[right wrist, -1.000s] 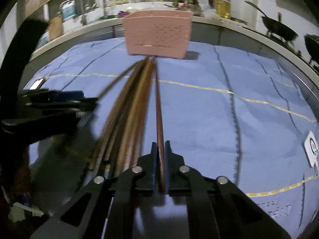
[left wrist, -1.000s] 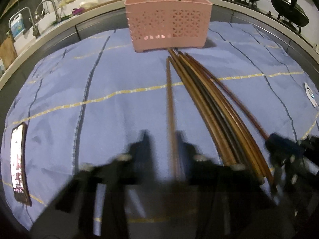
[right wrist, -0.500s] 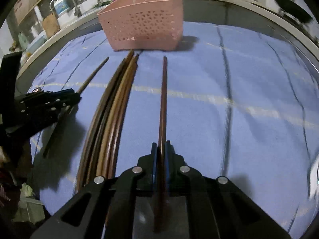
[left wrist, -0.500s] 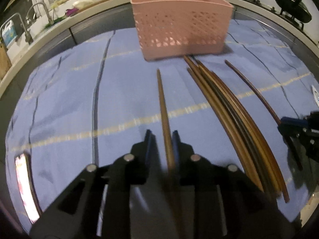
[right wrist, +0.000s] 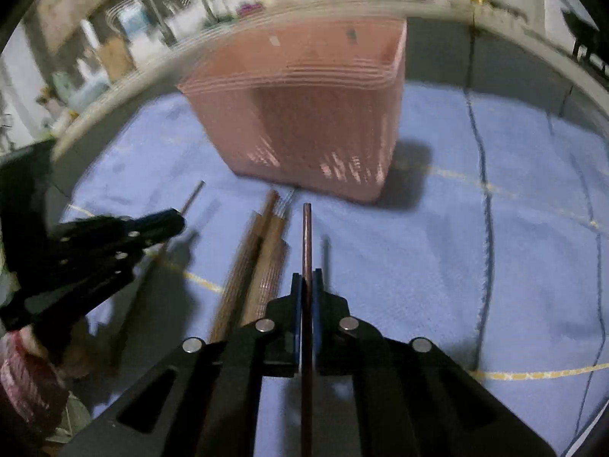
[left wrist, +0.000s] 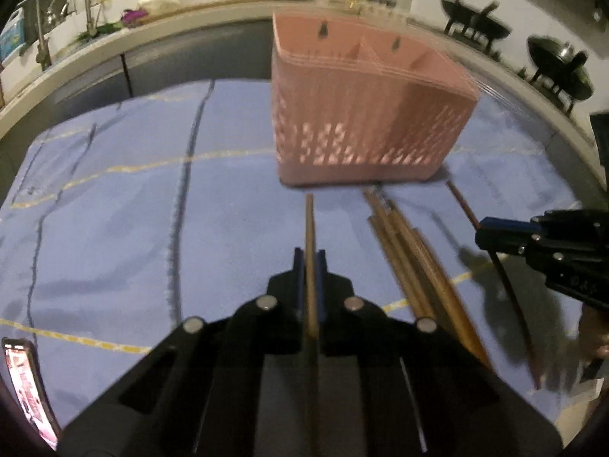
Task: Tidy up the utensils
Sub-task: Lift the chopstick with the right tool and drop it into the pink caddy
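two grippers, one chopstick apiece: the left gripper (left wrist: pixel 310 262) is clamped on a light brown chopstick (left wrist: pixel 309 224), and the right gripper (right wrist: pixel 306 285) pinches a darker chopstick (right wrist: pixel 306 236), each stick running forward between the fingers with its tip aimed at the pink basket (left wrist: pixel 365 114). the basket stands upright on a blue cloth (left wrist: pixel 114 209) with yellow stripes, its perforated walls blurred in both views, its inner dividers visible from the left. both sticks are held lengthwise along the fingers, probably so each tip can be steered over the rim and dropped end-first into a compartment. neither tip has reached the rim yet; both hang in front of the basket's near wall. between the two grippers, a bundle of chopsticks (left wrist: pixel 411 262) lies on the cloth, ends pointing at the basket's base, waiting to be sorted. a phone (left wrist: pixel 26 384) rests at the cloth's near left corner. beyond the table, woks (left wrist: pixel 475 28) sit on a stove and a tap (left wrist: pixel 76 0) curves over a sink. most of the job looks undone.
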### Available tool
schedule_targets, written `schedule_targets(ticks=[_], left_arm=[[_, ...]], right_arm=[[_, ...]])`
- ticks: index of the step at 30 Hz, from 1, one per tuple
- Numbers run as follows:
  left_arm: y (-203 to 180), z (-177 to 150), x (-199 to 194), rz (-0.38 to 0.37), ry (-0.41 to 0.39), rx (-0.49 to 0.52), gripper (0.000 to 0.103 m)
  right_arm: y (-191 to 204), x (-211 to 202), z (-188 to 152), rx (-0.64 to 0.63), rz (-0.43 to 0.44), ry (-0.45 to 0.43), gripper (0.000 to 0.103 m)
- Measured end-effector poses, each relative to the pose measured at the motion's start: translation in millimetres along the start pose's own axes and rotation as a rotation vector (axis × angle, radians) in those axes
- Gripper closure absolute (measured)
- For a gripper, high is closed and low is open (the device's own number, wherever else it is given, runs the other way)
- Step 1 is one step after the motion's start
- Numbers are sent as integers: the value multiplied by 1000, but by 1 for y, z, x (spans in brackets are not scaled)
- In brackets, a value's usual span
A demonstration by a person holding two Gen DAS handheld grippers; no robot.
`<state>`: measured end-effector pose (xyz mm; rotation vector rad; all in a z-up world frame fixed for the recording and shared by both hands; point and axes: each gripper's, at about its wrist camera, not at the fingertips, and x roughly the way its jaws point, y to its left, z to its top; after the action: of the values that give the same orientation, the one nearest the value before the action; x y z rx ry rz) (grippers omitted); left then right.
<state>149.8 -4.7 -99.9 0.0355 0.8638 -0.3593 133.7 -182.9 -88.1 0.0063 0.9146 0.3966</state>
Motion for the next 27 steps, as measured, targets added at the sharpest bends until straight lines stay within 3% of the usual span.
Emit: schedule_targets(ticks=[4,10,14,17,22,27], left_arm=[[3,7,-52,-64,-106,-15,98],[-8,32,-127,-100,-257,-3,98],[-16,70,-173,-99,-372,27,98],[-20,109,-199,-74,-463,39,98],[-21,172,-204,-11,-544,35,98],[-11,203,-152,17,-459,25,98]], right_arm=[[11,-54,-10,-51,20,-168,98],[24,-126,-11,-64,37,-392,98],[29,-163,16,-67,35,-534,98],[32,-178,54,-64,40,-604,98],[34,-177,130,-59,9,-701,98],[32,-139,175,-64,-11,-683,98]])
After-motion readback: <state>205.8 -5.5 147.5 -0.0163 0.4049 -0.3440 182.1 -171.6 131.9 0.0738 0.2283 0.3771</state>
